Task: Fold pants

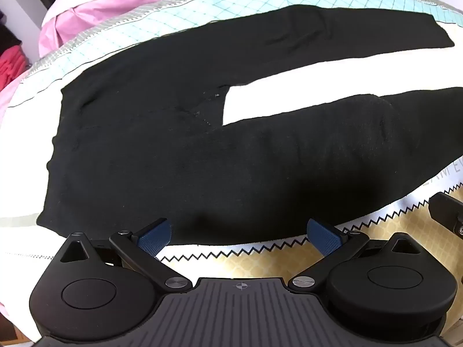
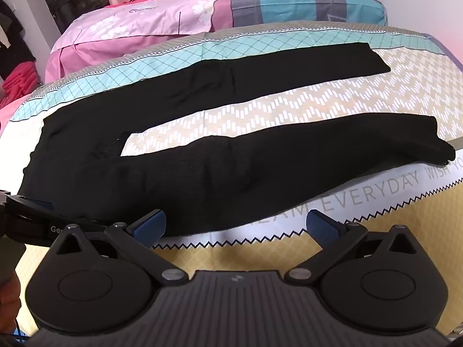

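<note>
Fold not begun: black pants (image 1: 179,159) flat on bed (image 2: 390,86), both your left gripper (image 1: 237,238) and right gripper (image 2: 235,227) fully open, empty, at near leg's edge; next pinch it, carry over far leg.

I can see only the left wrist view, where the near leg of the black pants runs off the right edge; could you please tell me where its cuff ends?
Observer: In the right wrist view the near leg's cuff lies on the bedcover, slightly bunched at its tip.
Operator: Thank you. Is the far cuff level with it?
Observer: No, the far cuff stops further left in that view.
Operator: And is the right tool gripping anything?
Observer: The right tool is wide open and grips nothing.
</note>
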`<state>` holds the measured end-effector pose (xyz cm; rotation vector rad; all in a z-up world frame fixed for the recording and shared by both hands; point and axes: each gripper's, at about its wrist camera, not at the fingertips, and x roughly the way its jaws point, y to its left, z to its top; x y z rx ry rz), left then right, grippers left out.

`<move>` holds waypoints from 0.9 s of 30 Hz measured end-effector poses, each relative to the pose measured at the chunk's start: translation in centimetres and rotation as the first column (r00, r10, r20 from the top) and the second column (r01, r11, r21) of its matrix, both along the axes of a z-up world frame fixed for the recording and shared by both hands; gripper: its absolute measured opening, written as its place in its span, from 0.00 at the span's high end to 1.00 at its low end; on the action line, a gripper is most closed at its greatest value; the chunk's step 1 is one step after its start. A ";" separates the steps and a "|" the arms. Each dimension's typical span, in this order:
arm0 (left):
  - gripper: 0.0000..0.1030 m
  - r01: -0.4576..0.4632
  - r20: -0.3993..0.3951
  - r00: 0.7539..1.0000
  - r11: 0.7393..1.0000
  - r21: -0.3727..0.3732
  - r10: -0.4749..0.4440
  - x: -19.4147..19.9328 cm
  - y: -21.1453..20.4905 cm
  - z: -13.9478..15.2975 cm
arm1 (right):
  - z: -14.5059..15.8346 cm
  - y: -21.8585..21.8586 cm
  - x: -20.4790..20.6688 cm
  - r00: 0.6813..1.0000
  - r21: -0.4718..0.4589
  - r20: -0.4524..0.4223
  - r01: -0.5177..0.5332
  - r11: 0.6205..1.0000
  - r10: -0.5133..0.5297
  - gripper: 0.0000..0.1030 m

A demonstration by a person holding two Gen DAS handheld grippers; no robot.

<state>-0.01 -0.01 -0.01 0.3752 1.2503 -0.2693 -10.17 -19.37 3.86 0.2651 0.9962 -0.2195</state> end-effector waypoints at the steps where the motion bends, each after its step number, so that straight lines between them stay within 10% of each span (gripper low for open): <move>1: 0.00 0.000 -0.001 1.000 1.000 -0.002 0.000 0.0 0.0 0.0 | 0.0 0.1 0.0 1.000 0.002 -0.002 0.002 1.000 -0.002 0.00; 27: 0.00 -0.015 -0.008 1.000 1.000 -0.008 0.015 -0.8 0.7 -1.0 | 0.1 1.0 -0.5 0.999 0.057 0.006 -0.042 0.998 0.042 0.00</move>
